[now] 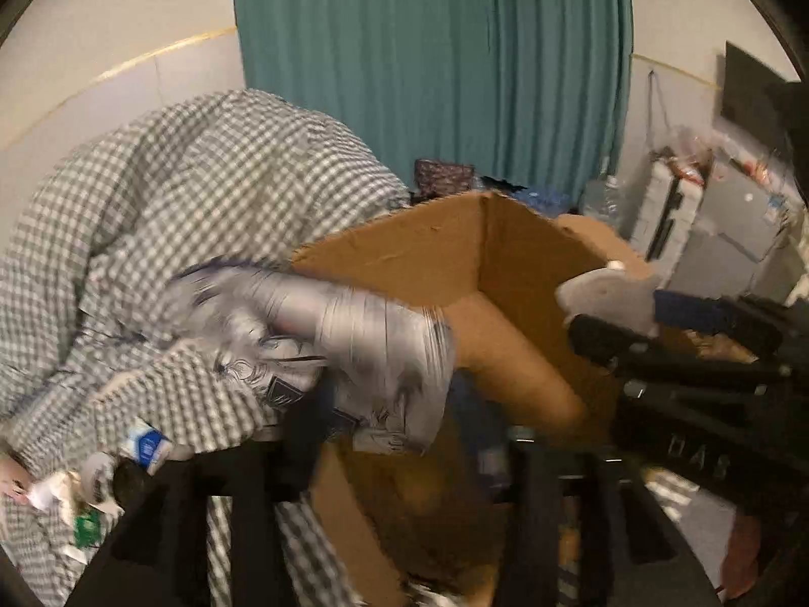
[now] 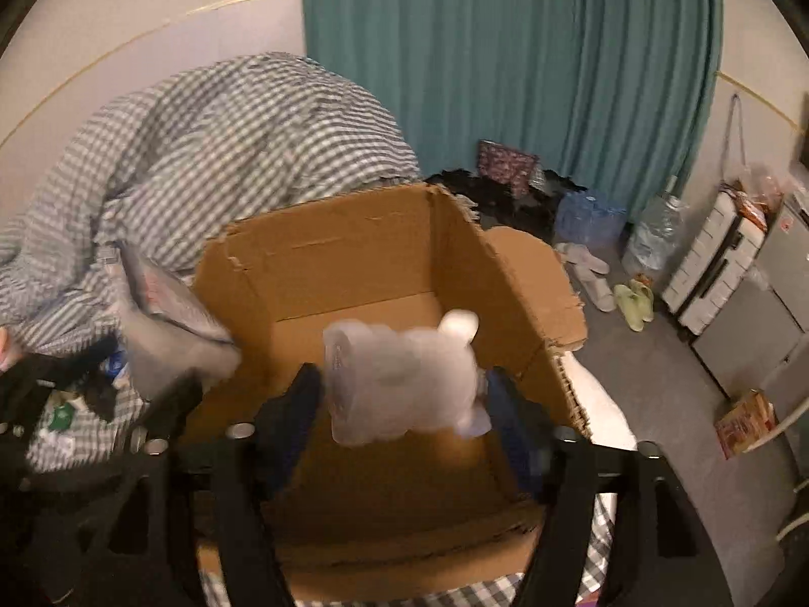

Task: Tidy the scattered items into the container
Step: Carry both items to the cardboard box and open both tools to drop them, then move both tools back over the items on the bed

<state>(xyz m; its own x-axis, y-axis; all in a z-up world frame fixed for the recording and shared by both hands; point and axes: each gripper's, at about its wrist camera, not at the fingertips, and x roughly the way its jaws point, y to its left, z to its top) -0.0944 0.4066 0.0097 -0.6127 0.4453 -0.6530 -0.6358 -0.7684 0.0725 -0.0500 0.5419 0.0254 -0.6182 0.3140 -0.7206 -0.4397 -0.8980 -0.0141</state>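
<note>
An open cardboard box (image 2: 354,253) stands on the checked bedding; it also shows in the left wrist view (image 1: 455,253). My right gripper (image 2: 404,394) is over the box, and a pale plastic bottle (image 2: 399,379) sits blurred between its blue fingers (image 2: 298,404); in the left wrist view it appears at the right (image 1: 652,313) with the bottle (image 1: 607,293). My left gripper (image 1: 394,404) is shut on a silver printed bag (image 1: 354,329) at the box's left edge. The bag shows blurred in the right wrist view (image 2: 167,334).
A grey checked quilt (image 2: 227,141) is heaped behind and left of the box. Small packets (image 1: 146,447) lie on the bedding at the left. A teal curtain (image 2: 505,76), water bottles (image 2: 652,237), slippers (image 2: 632,303) and a white cabinet (image 2: 718,263) are to the right.
</note>
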